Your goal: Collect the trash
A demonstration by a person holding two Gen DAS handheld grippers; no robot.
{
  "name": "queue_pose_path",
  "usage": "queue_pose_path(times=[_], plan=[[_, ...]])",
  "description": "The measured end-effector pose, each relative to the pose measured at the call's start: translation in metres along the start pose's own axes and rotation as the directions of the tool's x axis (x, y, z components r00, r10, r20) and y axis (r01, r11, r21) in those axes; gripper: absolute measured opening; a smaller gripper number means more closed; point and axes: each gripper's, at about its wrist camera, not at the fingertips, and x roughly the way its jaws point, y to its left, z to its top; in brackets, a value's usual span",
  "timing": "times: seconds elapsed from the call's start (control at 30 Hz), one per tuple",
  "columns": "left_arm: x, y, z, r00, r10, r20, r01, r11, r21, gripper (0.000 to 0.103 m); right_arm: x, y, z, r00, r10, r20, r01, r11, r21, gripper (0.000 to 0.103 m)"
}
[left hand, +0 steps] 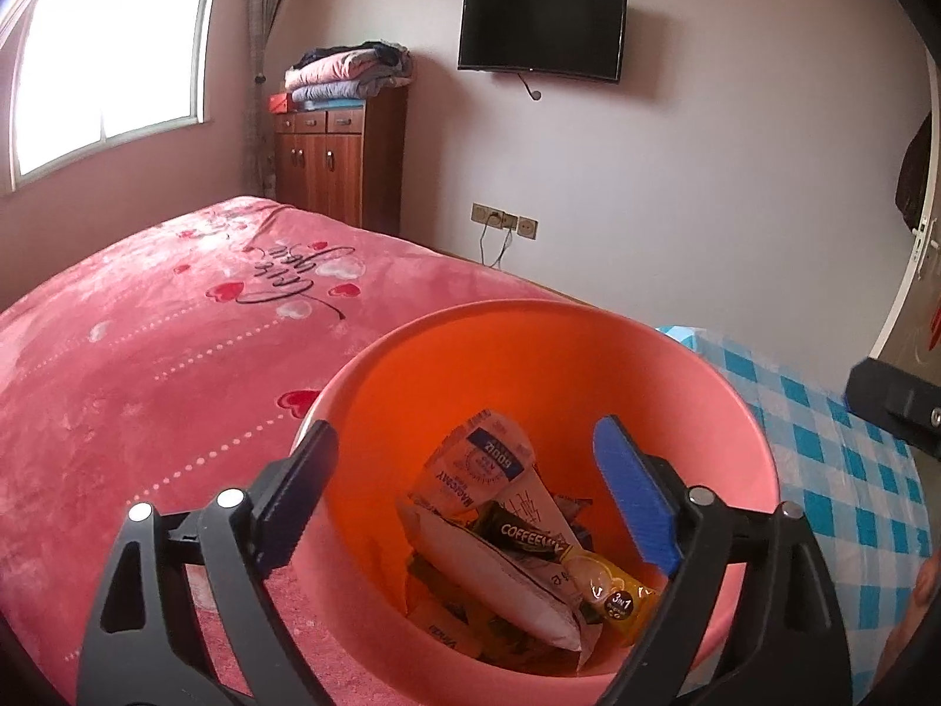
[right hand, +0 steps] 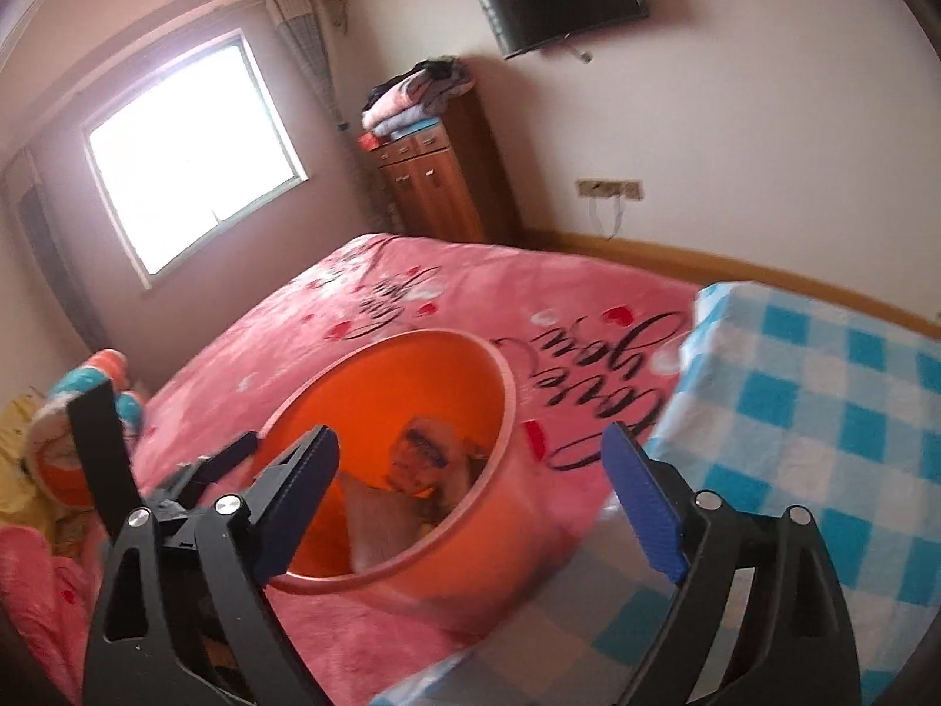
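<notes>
An orange plastic bin point(left hand: 529, 347) stands beside the pink bed. It holds several wrappers, among them a white milk-powder pouch point(left hand: 476, 465) and a yellow coffee sachet point(left hand: 611, 588). My left gripper point(left hand: 464, 447) hovers open and empty over the bin's mouth. In the right wrist view the bin point(right hand: 470, 553) is seen from its right side, with the left gripper point(right hand: 194, 470) at its left rim. My right gripper point(right hand: 476, 459) is open and empty, just right of the bin.
A pink blanket with hearts point(left hand: 147, 353) covers the bed. A blue checked cloth point(right hand: 823, 412) covers a surface to the right of the bin. A wooden cabinet point(left hand: 341, 159) with folded clothes, a wall TV point(left hand: 541, 32) and a window point(left hand: 112, 53) are behind.
</notes>
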Motion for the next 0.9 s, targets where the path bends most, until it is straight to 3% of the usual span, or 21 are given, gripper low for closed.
queue_pose_path(times=[0.13,0.47,0.9], plan=[[-0.003,-0.007,0.001,1.000,0.008,0.010,-0.008,1.000,0.013,0.095,-0.007,-0.008,-0.008,0.997,-0.080,0.020,0.080,0.997,-0.019,0.093],[-0.009,-0.034,0.002,0.999,0.020,0.030,-0.022,0.997,0.070,0.098,-0.016,-0.034,-0.028,0.984,-0.178,0.020,0.178,0.984,-0.005,0.093],[-0.020,-0.067,0.000,0.999,-0.023,0.043,0.018,0.994,0.104,0.099,-0.039,-0.060,-0.039,0.966,-0.254,0.046,0.253,0.967,0.028,0.094]])
